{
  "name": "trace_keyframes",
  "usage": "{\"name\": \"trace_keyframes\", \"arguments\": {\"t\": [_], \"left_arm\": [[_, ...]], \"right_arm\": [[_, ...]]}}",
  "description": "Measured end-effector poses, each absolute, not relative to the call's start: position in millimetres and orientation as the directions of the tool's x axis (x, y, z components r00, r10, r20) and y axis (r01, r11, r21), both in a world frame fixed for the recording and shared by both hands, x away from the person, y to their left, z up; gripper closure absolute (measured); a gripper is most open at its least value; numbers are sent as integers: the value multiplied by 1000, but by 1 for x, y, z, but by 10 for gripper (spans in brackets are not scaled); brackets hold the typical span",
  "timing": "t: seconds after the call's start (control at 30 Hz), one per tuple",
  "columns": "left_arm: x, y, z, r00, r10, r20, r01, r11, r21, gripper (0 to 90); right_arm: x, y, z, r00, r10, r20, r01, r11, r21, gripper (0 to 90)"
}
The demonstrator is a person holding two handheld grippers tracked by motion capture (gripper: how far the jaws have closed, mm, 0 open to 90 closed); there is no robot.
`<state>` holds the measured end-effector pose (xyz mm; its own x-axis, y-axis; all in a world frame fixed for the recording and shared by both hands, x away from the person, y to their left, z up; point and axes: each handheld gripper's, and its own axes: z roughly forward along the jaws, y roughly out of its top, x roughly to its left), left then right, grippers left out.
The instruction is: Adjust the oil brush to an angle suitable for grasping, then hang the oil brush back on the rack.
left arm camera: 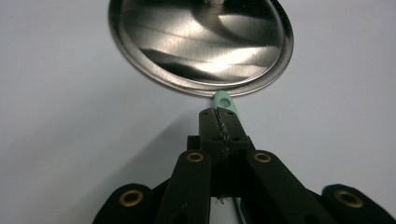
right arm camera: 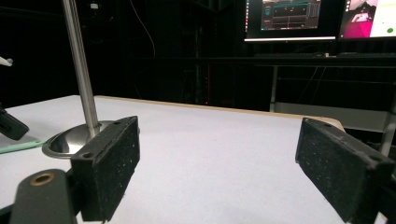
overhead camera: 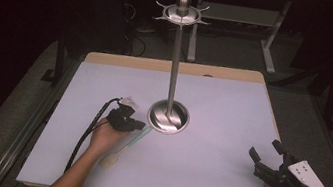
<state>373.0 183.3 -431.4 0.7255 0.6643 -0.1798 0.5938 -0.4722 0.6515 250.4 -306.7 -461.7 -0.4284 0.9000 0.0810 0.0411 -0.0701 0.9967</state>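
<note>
A tall steel utensil stand (overhead camera: 176, 64) rises from a round dished base (overhead camera: 168, 117) (left arm camera: 201, 42) at the table's middle, with hook arms at its top (overhead camera: 182, 12). A spoon with a pale green handle (overhead camera: 140, 137) and a cream bowl end (overhead camera: 111, 158) lies just left of the base. My left gripper (overhead camera: 136, 125) (left arm camera: 219, 122) is shut on that handle near its holed tip (left arm camera: 225, 102), which almost touches the base's rim. My right gripper (overhead camera: 266, 151) (right arm camera: 217, 163) is open with nothing between its fingers, low over the table's right front. It also sees the stand's pole (right arm camera: 80, 65).
The white table top (overhead camera: 223, 107) has a wooden back edge (overhead camera: 173, 67). Behind it stand a desk frame (overhead camera: 268, 44) and lit monitors (right arm camera: 322, 18). Black cables (overhead camera: 90, 129) trail from the left gripper toward the table's front left.
</note>
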Motion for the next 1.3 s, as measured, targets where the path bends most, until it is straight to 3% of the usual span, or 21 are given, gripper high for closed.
{"name": "trace_keyframes", "arguments": {"t": [0.13,0.33,0.5,0.67,0.9,1.3], "left_arm": [[369,184,-426,723,667,-178,615,-504,606,896],[365,178,-420,708,681,-190,650,-521,553,745],[363,170,-417,732,667,-140,640,-601,478,640],[369,155,-417,734,664,-144,656,-637,405,615],[377,140,-416,758,647,-80,632,-700,332,630],[378,137,-416,753,656,-53,640,-712,288,678]], "right_arm": [[250,-307,-462,-430,899,82,44,-70,997,131],[250,-307,-462,-429,900,79,39,-68,997,131],[251,-307,-461,-428,900,87,48,-73,996,131],[250,-306,-462,-428,900,79,42,-68,997,131],[251,-308,-462,-427,900,88,48,-75,996,131],[250,-307,-462,-430,899,81,44,-68,997,131]]}}
